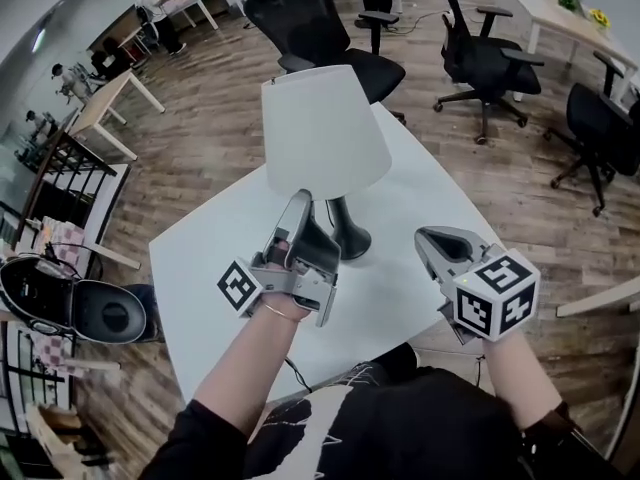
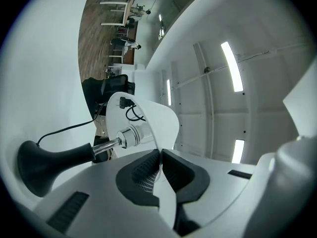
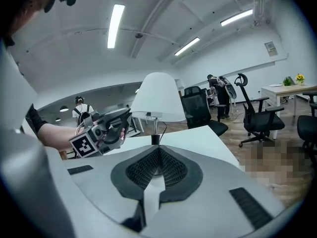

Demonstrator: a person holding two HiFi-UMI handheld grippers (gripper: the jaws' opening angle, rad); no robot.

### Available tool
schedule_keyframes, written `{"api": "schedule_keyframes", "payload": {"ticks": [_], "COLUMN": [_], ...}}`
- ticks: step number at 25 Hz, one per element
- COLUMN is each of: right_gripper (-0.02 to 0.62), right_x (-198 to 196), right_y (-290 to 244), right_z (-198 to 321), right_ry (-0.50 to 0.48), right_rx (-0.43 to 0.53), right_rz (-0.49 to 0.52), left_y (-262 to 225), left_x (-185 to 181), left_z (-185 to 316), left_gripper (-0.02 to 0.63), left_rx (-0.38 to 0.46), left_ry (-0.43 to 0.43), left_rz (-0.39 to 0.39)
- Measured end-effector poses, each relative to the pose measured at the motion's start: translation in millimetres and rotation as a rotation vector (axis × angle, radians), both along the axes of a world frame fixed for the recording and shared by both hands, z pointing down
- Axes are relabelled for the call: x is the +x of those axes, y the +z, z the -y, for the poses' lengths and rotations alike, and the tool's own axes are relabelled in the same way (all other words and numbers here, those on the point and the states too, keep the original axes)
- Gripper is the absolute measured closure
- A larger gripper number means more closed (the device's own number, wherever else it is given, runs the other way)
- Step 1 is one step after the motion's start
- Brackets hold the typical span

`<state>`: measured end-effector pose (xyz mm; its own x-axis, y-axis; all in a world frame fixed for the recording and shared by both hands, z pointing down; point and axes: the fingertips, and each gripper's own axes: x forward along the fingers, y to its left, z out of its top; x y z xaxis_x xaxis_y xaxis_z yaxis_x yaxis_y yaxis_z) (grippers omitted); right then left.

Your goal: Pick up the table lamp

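Observation:
The table lamp stands on the white table (image 1: 200, 288), with a white cone shade (image 1: 320, 128) over a black flared base (image 1: 350, 238). My left gripper (image 1: 300, 196) points up at the shade's lower rim. In the left gripper view its pads (image 2: 160, 155) are shut on the thin rim of the shade (image 2: 148, 118), with the chrome socket (image 2: 124, 138) and the black base (image 2: 44, 165) to the left. My right gripper (image 1: 425, 236) hovers over the table to the right of the base, shut and empty (image 3: 157, 150); ahead of it stands the shade (image 3: 158, 95).
Black office chairs stand past the table's far edge (image 1: 320, 28) and at the back right (image 1: 480, 58). Another dark seat (image 1: 90, 313) sits low at the left. Desks and people are far off at the back left. The table's near edge lies just in front of the person.

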<state>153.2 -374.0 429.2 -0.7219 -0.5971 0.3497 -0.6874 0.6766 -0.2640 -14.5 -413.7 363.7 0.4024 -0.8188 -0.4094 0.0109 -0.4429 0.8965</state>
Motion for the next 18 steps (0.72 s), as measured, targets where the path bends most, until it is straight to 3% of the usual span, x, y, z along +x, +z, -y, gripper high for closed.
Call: {"api": "schedule_keyframes", "payload": {"ticks": [10,18], "right_gripper": [0.581,0.581], "right_x": [-55.7,-86.0], "right_y": [15.3,40.9], "right_z": [46.0,67.5], "right_ry": [-0.099,-0.124], "right_rx": [-0.066,-0.162], "right_rz": [0.041,0.099], "left_y": [-13.7,-13.3], "left_x": [-13.5,-23.8], "left_z": [35.6,50.0], "left_gripper": [0.583,0.583], "left_rx": [-0.015,-0.010], "left_ry": [-0.008,-0.020], "left_rz": [-0.047,-0.075]}}
